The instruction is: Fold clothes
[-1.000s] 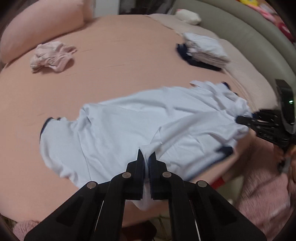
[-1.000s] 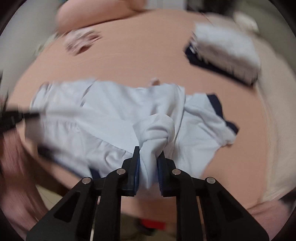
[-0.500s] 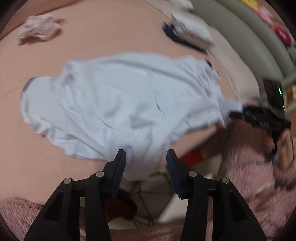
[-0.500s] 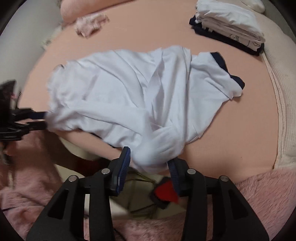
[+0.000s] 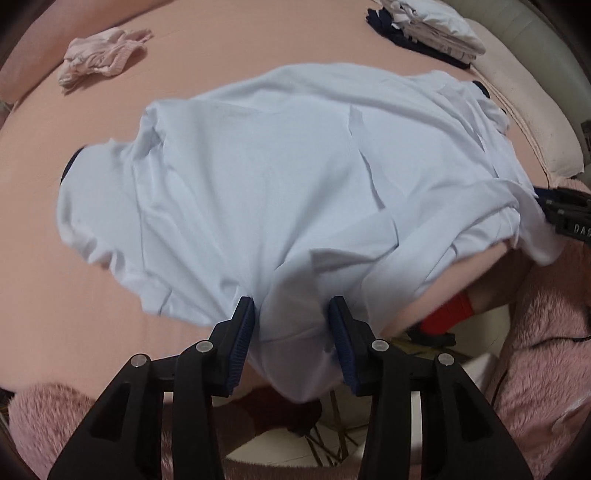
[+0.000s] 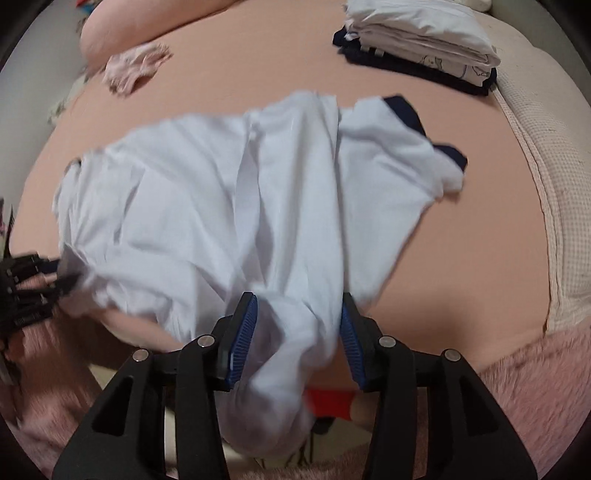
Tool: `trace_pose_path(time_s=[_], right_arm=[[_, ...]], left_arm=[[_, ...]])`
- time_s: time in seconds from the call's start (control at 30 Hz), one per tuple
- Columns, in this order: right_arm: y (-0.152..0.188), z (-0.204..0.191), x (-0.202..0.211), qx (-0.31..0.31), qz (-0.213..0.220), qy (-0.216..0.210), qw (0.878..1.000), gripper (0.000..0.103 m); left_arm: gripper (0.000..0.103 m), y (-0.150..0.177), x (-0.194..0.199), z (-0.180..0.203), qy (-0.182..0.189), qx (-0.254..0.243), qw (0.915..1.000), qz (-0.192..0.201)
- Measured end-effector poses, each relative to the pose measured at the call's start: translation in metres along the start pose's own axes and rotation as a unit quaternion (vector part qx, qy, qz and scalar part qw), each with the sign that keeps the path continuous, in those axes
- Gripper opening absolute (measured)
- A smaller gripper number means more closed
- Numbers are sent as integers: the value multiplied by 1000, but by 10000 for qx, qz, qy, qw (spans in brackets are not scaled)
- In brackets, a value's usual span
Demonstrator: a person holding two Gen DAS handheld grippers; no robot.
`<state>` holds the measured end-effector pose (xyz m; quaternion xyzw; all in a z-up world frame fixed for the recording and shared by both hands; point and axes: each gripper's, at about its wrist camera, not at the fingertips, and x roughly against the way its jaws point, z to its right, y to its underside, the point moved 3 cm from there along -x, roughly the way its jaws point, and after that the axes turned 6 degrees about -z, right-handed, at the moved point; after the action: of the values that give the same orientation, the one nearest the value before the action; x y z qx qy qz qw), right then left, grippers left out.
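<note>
Left gripper (image 5: 291,314) jaws closing, right gripper (image 6: 297,314) jaws opening; pale-blue shirt (image 5: 280,177) hem loose between each.

Bed (image 5: 221,55): pink sheet, fills the view
Pillow (image 6: 122,26): pink, eleven o'clock
Headboard (image 5: 535,33): grey padded, two o'clock

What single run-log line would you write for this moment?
shirt: spread on bed, hem over edge | left hand-held gripper: closing, hem between jaws | right hand-held gripper: opening, hem between jaws
</note>
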<state>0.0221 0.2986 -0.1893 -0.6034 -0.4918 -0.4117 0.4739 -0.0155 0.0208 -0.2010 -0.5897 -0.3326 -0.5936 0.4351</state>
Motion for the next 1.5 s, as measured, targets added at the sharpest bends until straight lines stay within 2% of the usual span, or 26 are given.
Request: trace_pose_path(time_s=[0.13, 0.2, 0.23, 0.27, 0.37, 0.47, 0.57, 0.6, 0.67, 0.7, 0.73, 0.77, 0.8, 0.83, 0.87, 0.93, 1.03, 1.1, 1.2, 1.3, 1.33, 1.37, 1.5], right_arm=[[19, -1, 1, 122, -274, -248, 9992, 46], [23, -7, 5, 309, -257, -250, 9989, 51], [26, -10, 4, 428, -299, -195, 9984, 57], [29, -14, 2, 546, -342, -140, 9978, 59], [36, -14, -9, 823, -627, 424, 9937, 59], [38, -9, -3, 803, -444, 591, 9940, 57], [36, 8, 8, 522, -222, 721, 9958, 56], [38, 13, 8, 417, -281, 630, 9967, 55], [42, 18, 2, 326, -494, 361, 9976, 41], [44, 18, 2, 364, -518, 340, 9974, 41], [45, 15, 2, 463, -509, 349, 9970, 34], [47, 11, 3, 587, -499, 336, 9965, 23], [48, 7, 4, 688, -465, 378, 9958, 20], [49, 5, 8, 713, -362, 521, 9954, 18], [50, 4, 14, 696, -186, 740, 9946, 16], [48, 9, 32, 572, 246, 1123, 9917, 16], [49, 15, 59, 294, 901, 1076, 9897, 16], [41, 8, 63, 308, 967, 1032, 9895, 17], [30, -5, 39, 236, 621, 867, 9940, 17], [20, -2, 7, 244, -124, 587, 9979, 33], [23, -4, -2, 309, -386, 519, 9974, 37], [25, -5, -6, 403, -513, 526, 9965, 37], [32, -10, -1, 748, -480, 814, 9927, 33]], left_arm=[[43, 12, 2, -5, -30, 107, 9999, -49], [42, 15, 0, -10, -131, 171, 9998, -43], [37, 17, -1, -13, -190, 232, 9995, -37], [31, 18, -2, -16, -249, 294, 9993, -31], [22, 20, 4, -28, -291, 591, 9977, 160], [22, 23, 13, -43, -332, 920, 9945, 367], [23, 26, 17, -58, -142, 1192, 9918, 433], [23, 27, 14, -61, -44, 1233, 9916, 382], [25, 29, 7, -64, 103, 1273, 9915, 238], [25, 30, 4, -64, 121, 1242, 9920, 183], [25, 31, 2, -63, 150, 1190, 9927, 125], [25, 32, 0, -61, 149, 1131, 9934, 107], [24, 33, 1, -60, 101, 1064, 9942, 145], [16, 34, 5, -60, 23, 1047, 9942, 256], [14, 34, 11, -61, -65, 1068, 9934, 409], [14, 35, 22, -66, -150, 1176, 9906, 686], [17, 38, 33, -70, -89, 1316, 9862, 1000], [17, 40, 27, -66, 25, 1352, 9859, 985], [17, 28, 13, -66, 190, 1355, 9878, 749], [22, 27, -6, -51, 288, 1183, 9922, 271], [28, 27, -11, -46, 242, 1109, 9934, 158], [28, 28, -13, -42, 139, 1029, 9946, 91], [27, 33, -14, -25, -96, 712, 9974, -1]])
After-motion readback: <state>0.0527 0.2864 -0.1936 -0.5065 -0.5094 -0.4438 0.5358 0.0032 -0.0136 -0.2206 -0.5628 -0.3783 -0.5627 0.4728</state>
